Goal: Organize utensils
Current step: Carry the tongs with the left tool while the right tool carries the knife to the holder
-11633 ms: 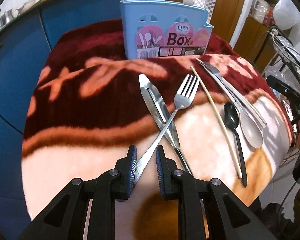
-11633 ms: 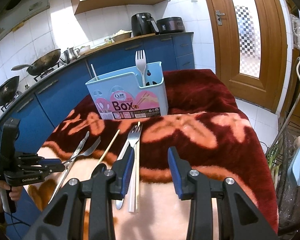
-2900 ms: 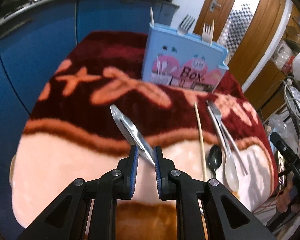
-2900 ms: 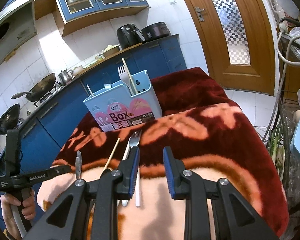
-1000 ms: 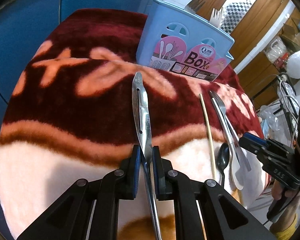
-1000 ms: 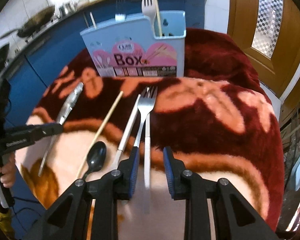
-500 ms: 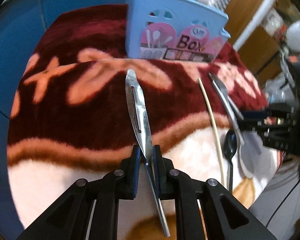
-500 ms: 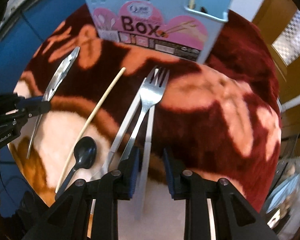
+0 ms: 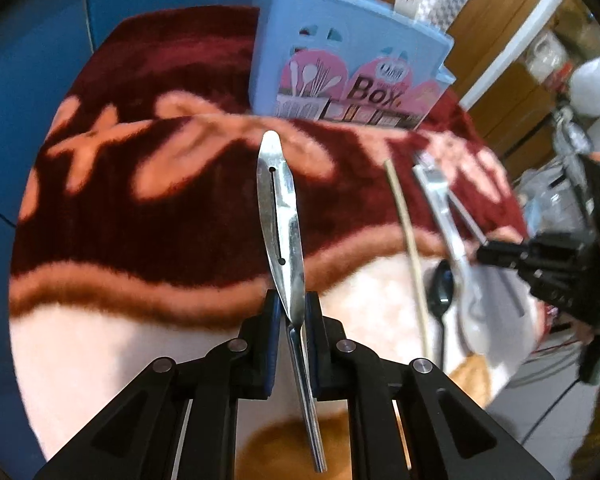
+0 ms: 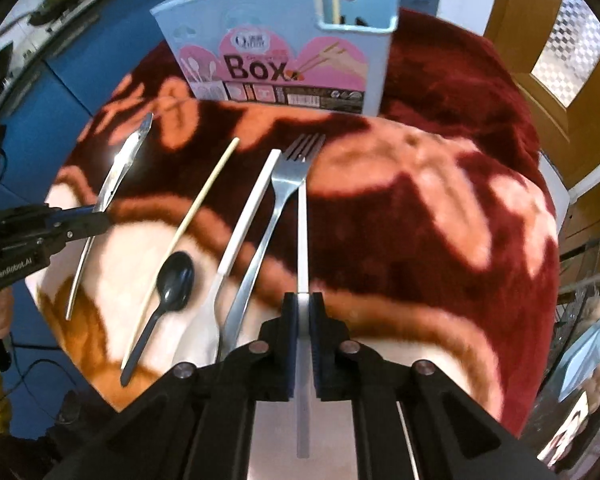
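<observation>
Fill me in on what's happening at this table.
A person is sorting cutlery into the blue utensil box with two handheld tools. The left claw is shut on a slotted metal knife. The right claw has just closed on a silver chopstick. A fork, a black spoon, a wooden chopstick and a white utensil lie on the red blanket.

You have a red and peach blanket (image 10: 440,216) spread as the work surface, blue cabinets (image 9: 40,60) beyond it on your left, and a wooden door (image 10: 560,40) off to the right
</observation>
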`<state>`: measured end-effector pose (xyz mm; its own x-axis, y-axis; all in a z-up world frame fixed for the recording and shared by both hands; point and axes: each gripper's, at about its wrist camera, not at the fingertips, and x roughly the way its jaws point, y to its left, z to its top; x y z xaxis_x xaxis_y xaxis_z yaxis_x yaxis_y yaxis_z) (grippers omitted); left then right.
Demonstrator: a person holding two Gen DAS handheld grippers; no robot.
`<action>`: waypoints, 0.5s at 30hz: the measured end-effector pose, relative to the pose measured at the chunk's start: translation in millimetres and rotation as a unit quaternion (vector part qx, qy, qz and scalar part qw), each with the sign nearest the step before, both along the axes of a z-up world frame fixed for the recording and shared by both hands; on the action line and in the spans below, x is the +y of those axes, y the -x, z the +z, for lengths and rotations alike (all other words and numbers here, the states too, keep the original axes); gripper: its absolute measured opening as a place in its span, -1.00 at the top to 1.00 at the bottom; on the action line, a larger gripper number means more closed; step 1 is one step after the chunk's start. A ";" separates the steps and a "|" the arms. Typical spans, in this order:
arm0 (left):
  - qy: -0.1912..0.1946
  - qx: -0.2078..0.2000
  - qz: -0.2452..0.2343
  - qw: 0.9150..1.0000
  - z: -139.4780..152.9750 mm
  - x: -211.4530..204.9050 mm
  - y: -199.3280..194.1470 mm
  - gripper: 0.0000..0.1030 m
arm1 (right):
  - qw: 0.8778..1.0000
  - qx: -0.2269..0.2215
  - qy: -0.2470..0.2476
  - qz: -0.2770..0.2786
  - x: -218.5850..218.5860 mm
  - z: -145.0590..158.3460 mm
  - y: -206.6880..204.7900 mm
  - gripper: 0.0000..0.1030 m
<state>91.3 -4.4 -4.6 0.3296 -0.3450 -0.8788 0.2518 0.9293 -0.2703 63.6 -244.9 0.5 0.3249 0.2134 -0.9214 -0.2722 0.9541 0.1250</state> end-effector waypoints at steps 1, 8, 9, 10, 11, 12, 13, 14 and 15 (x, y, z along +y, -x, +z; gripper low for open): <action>0.008 -0.010 0.002 1.000 4.1 2.4 3.7 0.78 | 1.000 -0.016 -0.004 -0.005 -2.7 5.6 5.3 0.86; 0.031 -0.099 0.021 0.994 35.6 8.1 18.3 0.78 | 0.988 -0.135 -0.063 -0.035 -15.5 41.4 23.8 0.86; 0.034 -0.111 0.023 0.993 39.4 7.2 18.6 0.78 | 0.986 -0.151 -0.066 -0.038 -12.2 42.8 23.3 0.86; 0.038 -0.120 0.026 0.992 42.8 6.2 18.4 0.78 | 0.980 -0.182 -0.071 -0.043 -12.4 46.4 26.8 0.86; 0.041 -0.127 0.028 0.991 44.9 4.8 17.5 0.78 | 0.975 -0.204 -0.075 -0.048 -9.4 46.7 27.2 0.86; 0.045 -0.136 0.030 0.989 47.8 4.5 17.2 0.78 | 0.971 -0.217 -0.087 -0.053 -10.9 46.4 29.3 0.86; 0.048 -0.146 0.032 0.988 50.4 3.9 16.9 0.78 | 0.968 -0.221 -0.101 -0.058 -10.8 45.2 27.7 0.86; 0.049 -0.153 0.032 0.986 52.3 4.0 16.5 0.78 | 0.966 -0.222 -0.113 -0.063 -10.7 42.6 25.2 0.86; 0.048 -0.162 0.034 0.985 54.4 2.8 15.7 0.78 | 0.964 -0.225 -0.127 -0.066 -10.7 41.1 24.1 0.86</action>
